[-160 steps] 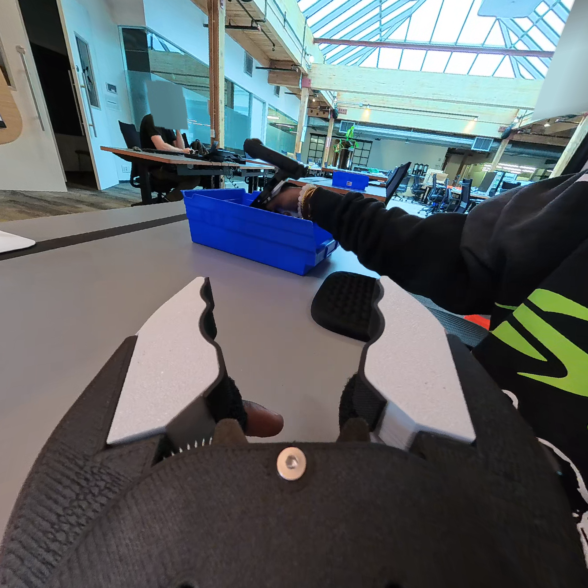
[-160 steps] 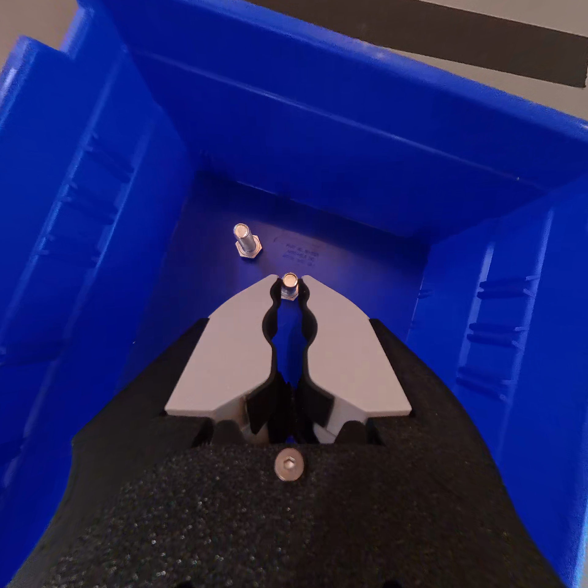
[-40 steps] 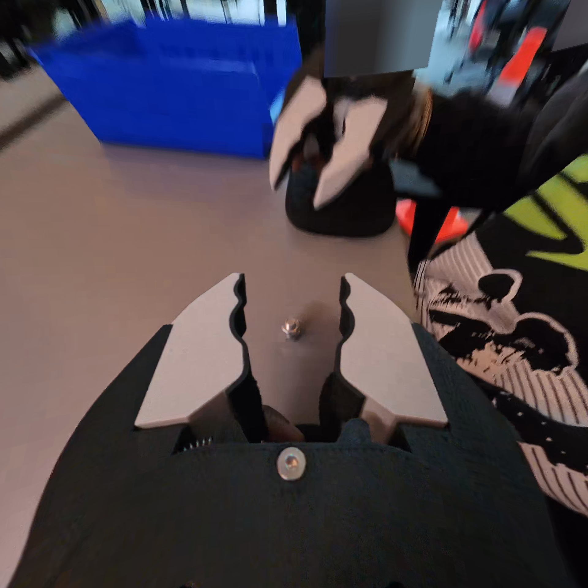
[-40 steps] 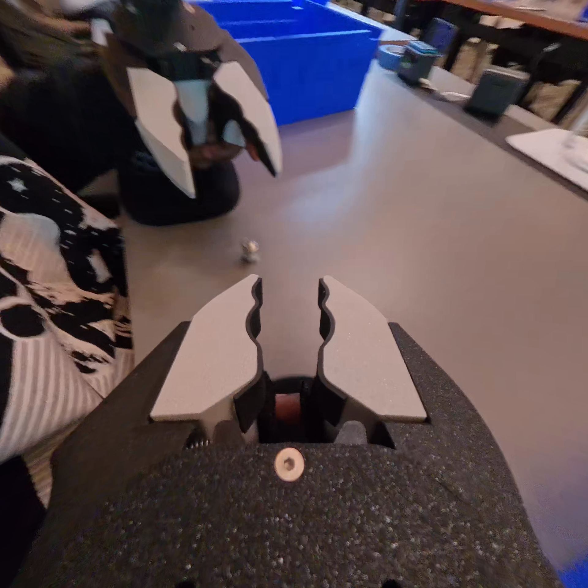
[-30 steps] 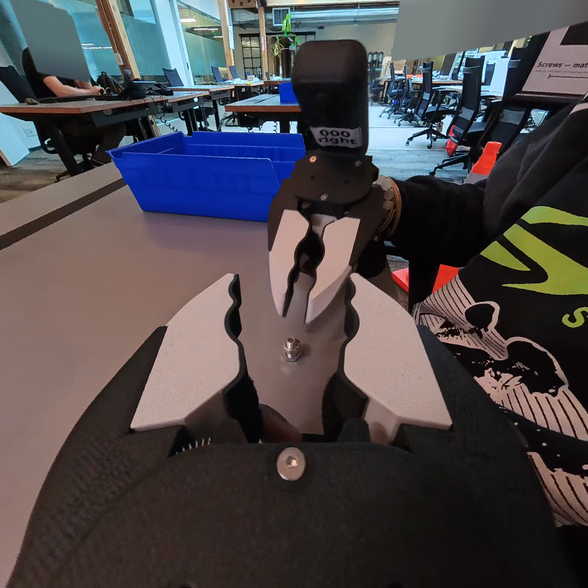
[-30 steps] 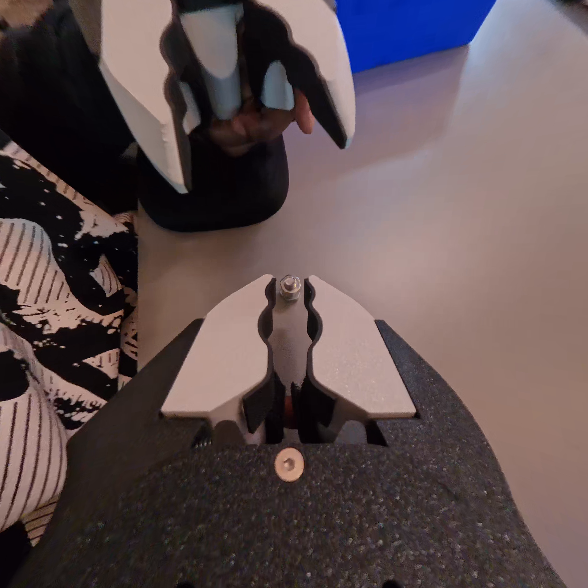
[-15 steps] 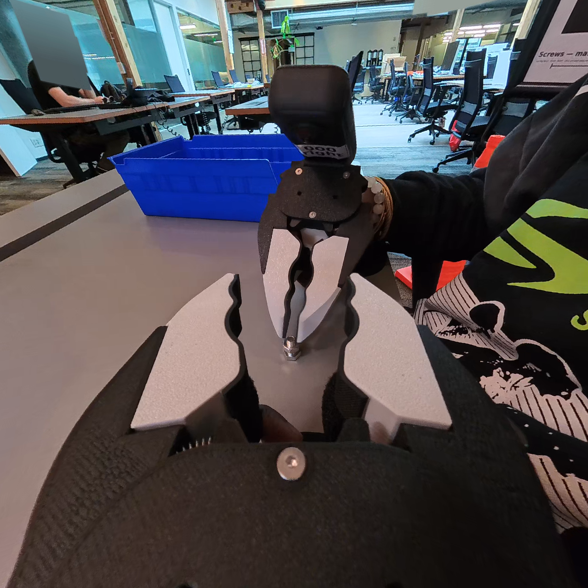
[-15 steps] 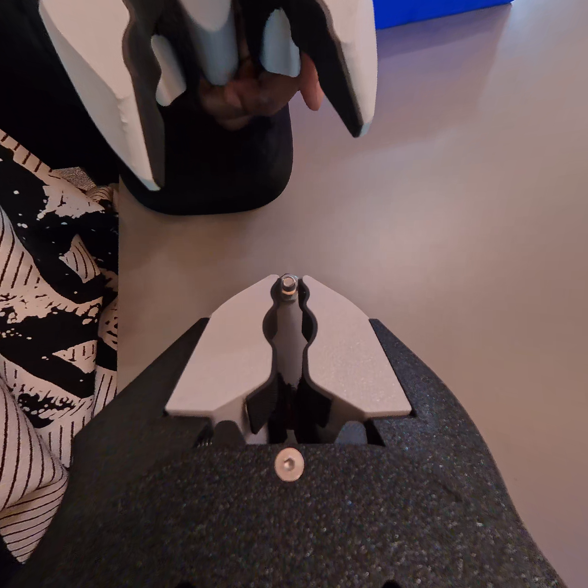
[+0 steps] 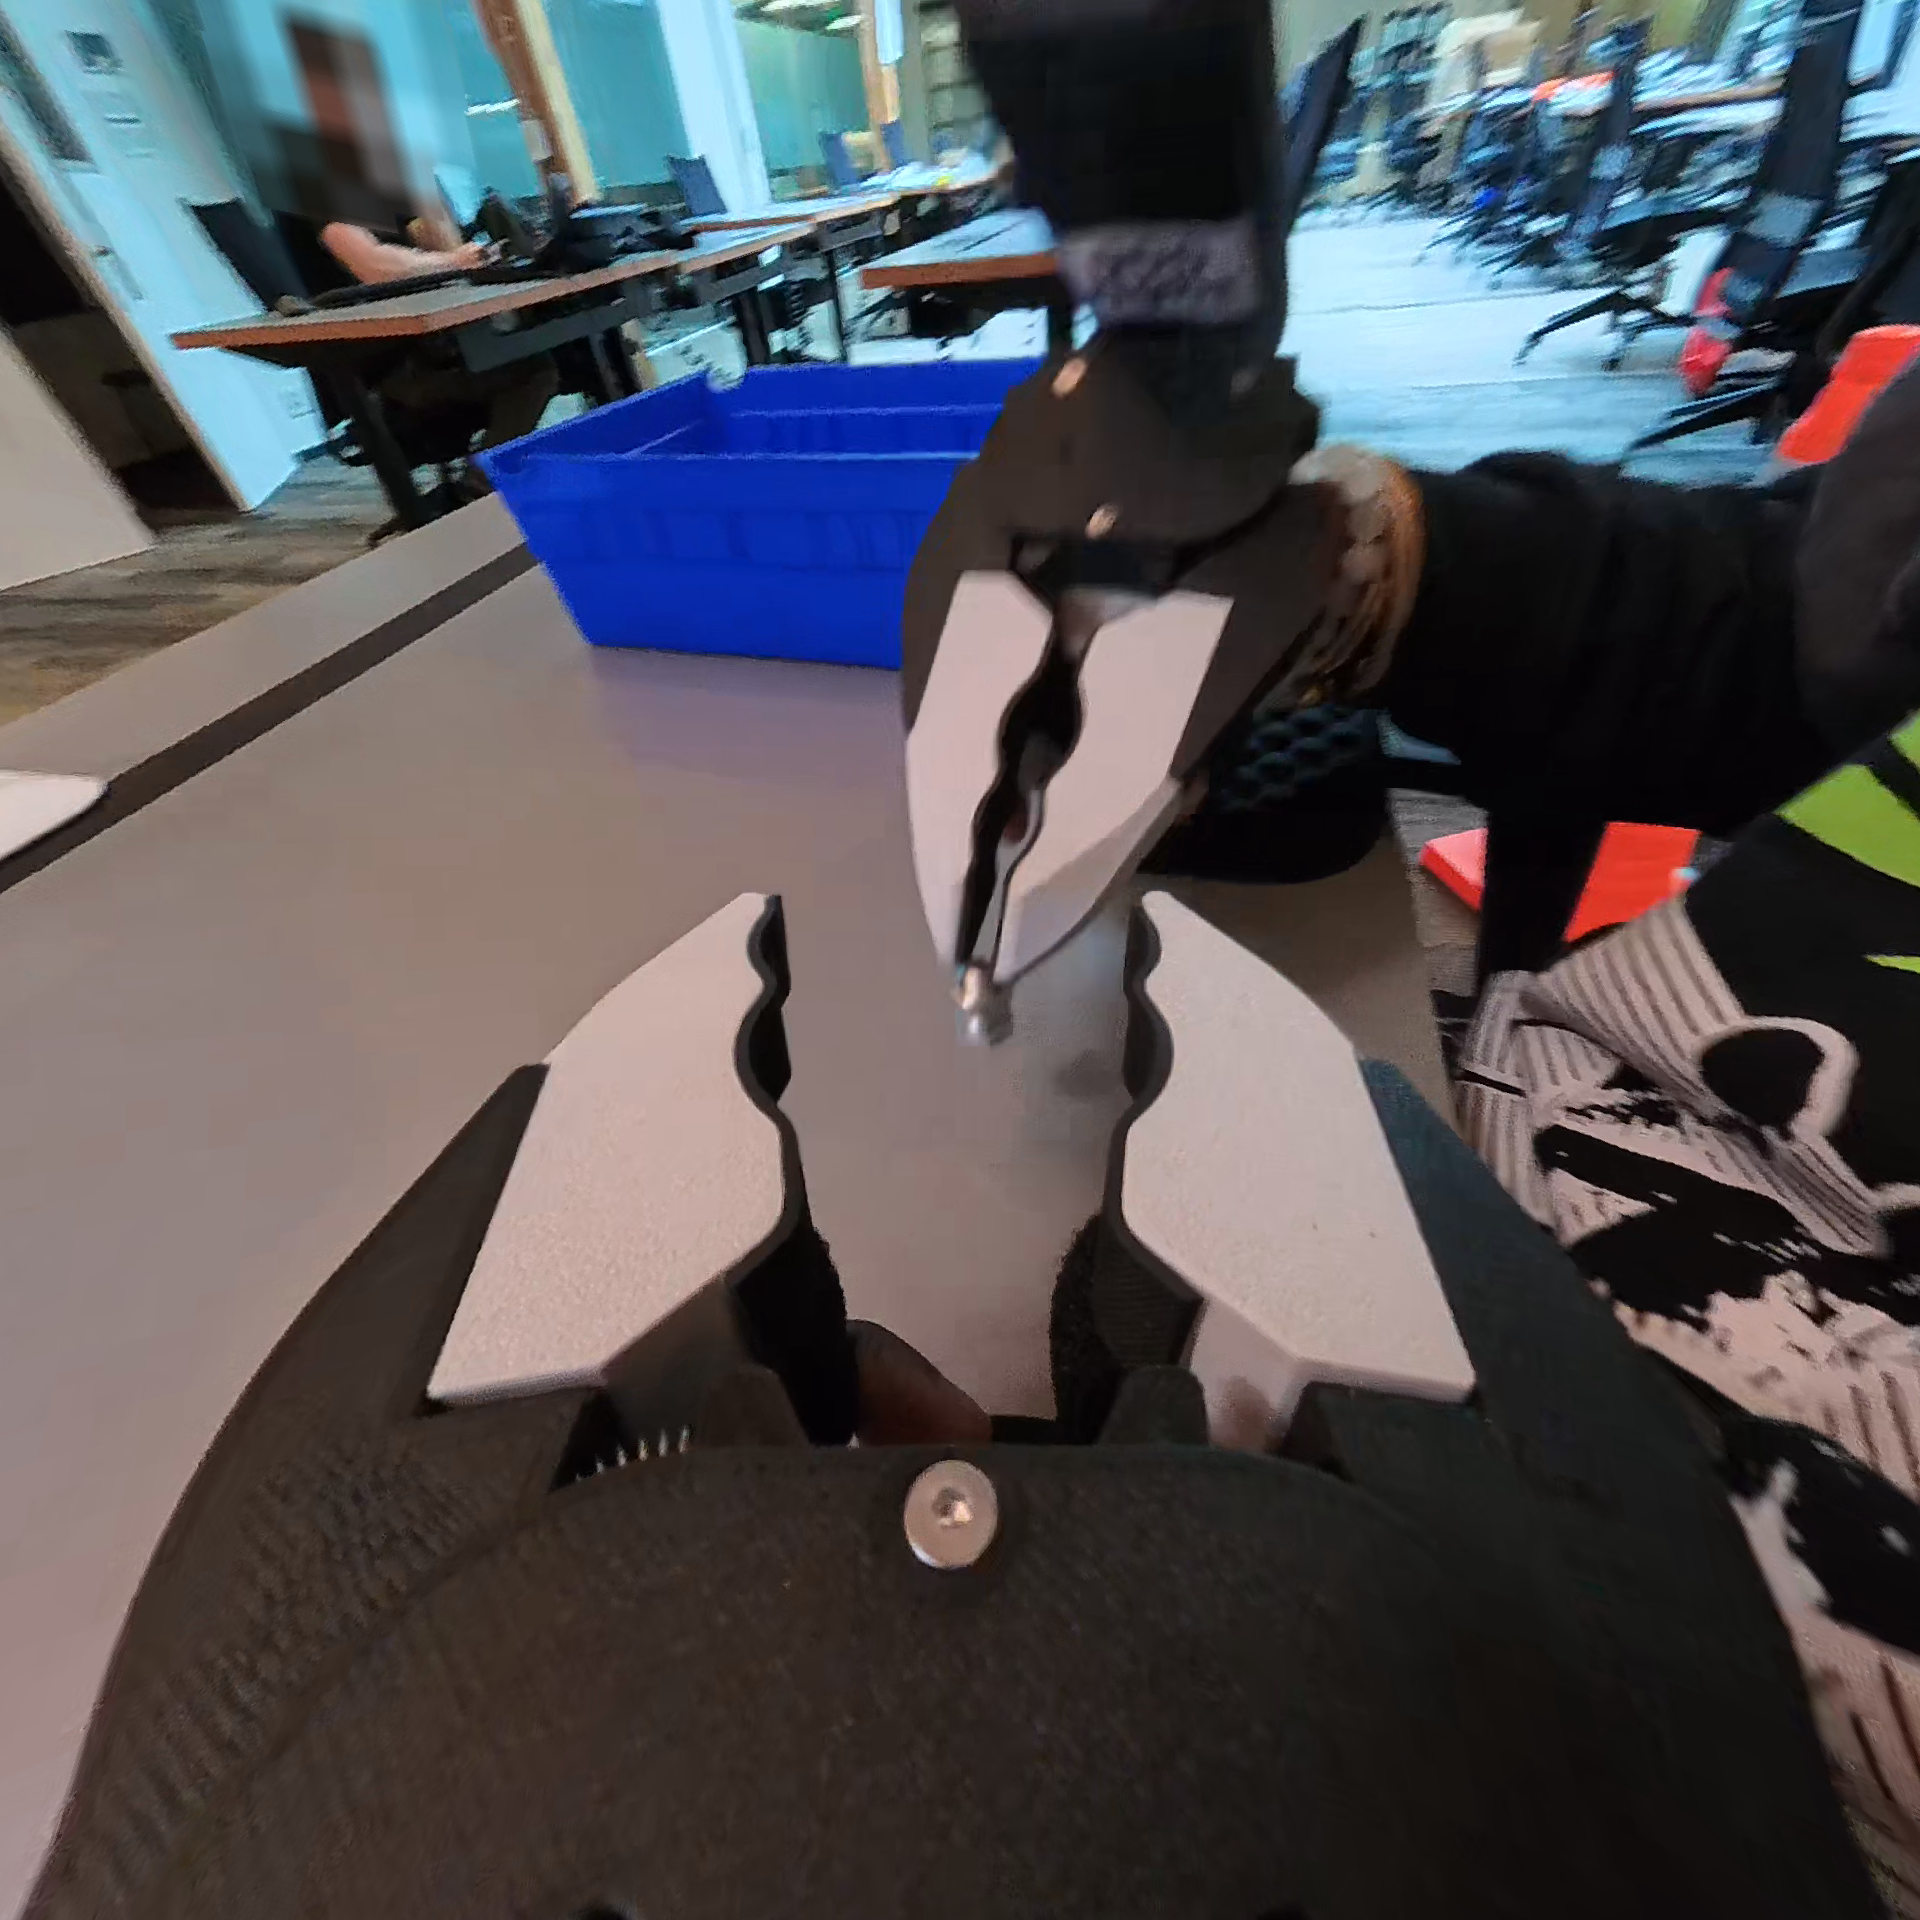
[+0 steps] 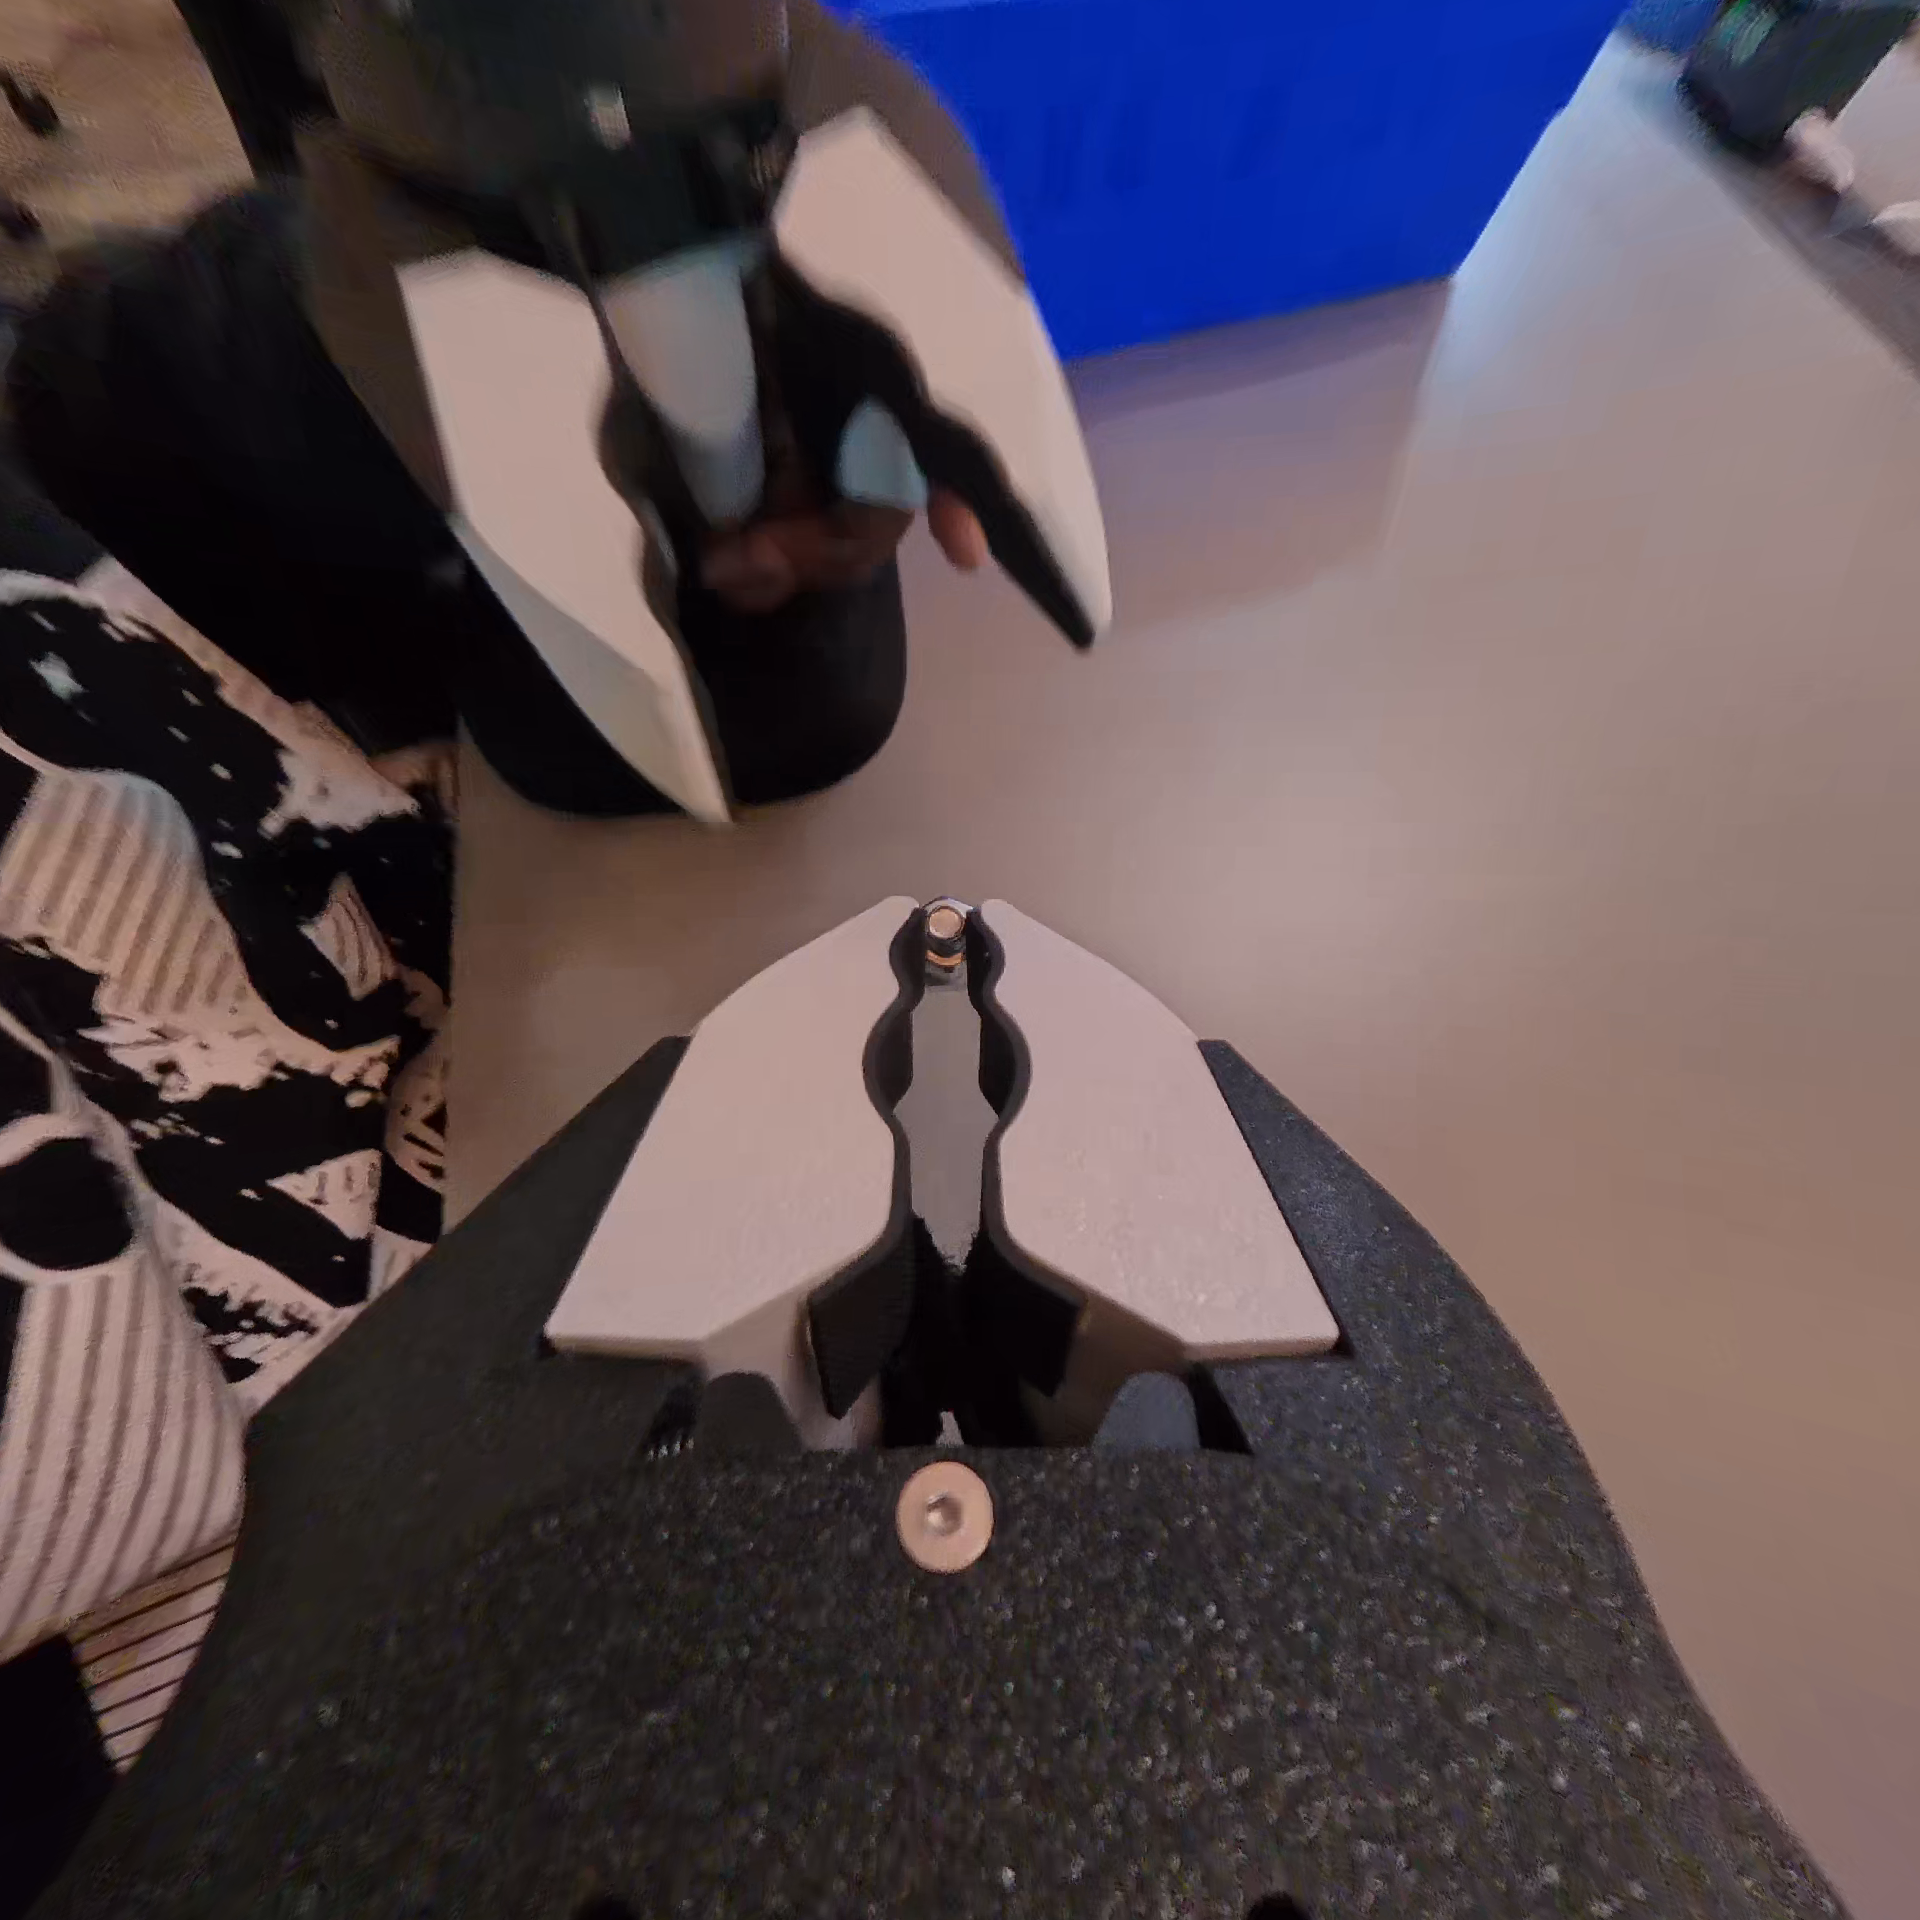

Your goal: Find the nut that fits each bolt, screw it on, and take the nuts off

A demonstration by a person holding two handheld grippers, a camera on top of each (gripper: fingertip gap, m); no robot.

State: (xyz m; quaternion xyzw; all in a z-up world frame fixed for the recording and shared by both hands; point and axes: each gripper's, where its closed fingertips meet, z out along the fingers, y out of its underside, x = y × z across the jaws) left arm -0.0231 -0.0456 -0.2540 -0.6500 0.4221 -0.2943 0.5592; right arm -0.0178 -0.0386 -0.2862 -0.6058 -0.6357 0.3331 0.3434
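A small silver bolt with a nut on it (image 10: 943, 940) is pinched at the tips of my right gripper (image 10: 943, 914), which is shut on it. In the left wrist view the right gripper (image 9: 982, 982) points down and holds the bolt (image 9: 977, 1010) a little above the grey table (image 9: 416, 883). My left gripper (image 9: 951, 914) is open and empty, with its fingers on either side of the bolt and slightly nearer. It also shows in the right wrist view (image 10: 894, 717), opposite the right gripper.
A blue plastic bin (image 9: 748, 520) stands on the table behind the grippers. A black padded chair armrest (image 9: 1278, 810) is at the table's right edge, beside the person's patterned shirt (image 9: 1662, 1143). A white object (image 9: 42, 810) lies at far left. The grippers are tip to tip, or close to it.
My right gripper came down over the bolt standing on the table, shut on it, and has now lifted it off the surface. My left gripper stayed open around it.
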